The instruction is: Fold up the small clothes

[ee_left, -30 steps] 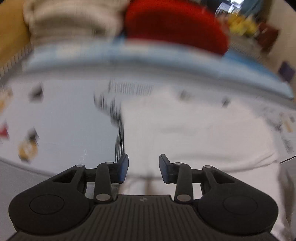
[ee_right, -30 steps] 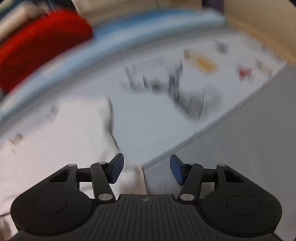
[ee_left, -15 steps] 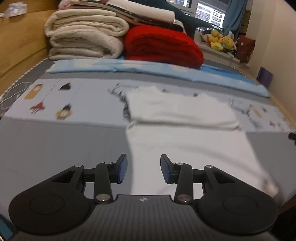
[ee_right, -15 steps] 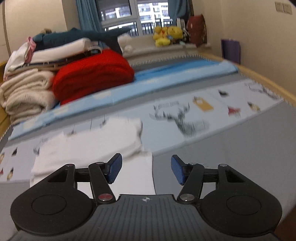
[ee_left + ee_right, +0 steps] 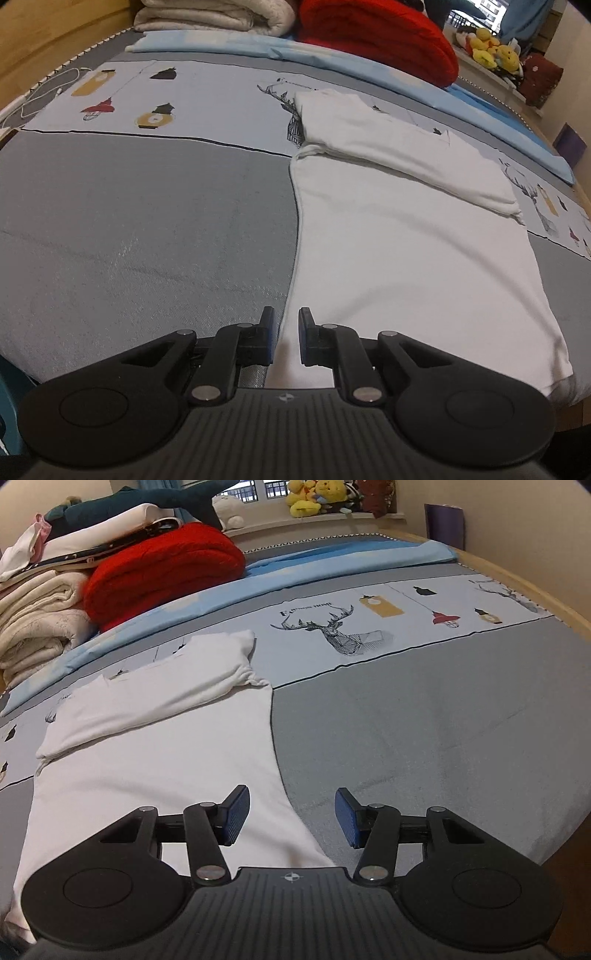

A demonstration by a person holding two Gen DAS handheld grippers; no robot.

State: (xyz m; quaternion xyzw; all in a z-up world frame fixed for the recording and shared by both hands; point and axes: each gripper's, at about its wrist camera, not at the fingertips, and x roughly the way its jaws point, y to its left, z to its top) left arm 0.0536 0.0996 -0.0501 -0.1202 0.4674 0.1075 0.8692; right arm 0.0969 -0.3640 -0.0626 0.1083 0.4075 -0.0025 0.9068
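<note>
A white garment (image 5: 406,243) lies flat on the bed, its far part folded back over itself into a thick band (image 5: 388,147). It also shows in the right wrist view (image 5: 155,746). My left gripper (image 5: 286,332) hovers at the garment's near left edge, its jaws narrowed to a small gap with the cloth edge below them; nothing is pinched. My right gripper (image 5: 291,812) is wide open over the garment's near right edge, straddling cloth and grey sheet.
The bed sheet (image 5: 147,229) is grey with a printed pale band (image 5: 369,627). A red blanket (image 5: 162,572), cream quilts (image 5: 214,14) and a blue pillowcase (image 5: 332,59) lie at the far side. Wooden bed rails run along the left (image 5: 44,48) and the right (image 5: 535,587).
Both grippers pulled back from the far fold to the garment's near edge and came lower. The left jaws narrowed. The right jaws opened wider.
</note>
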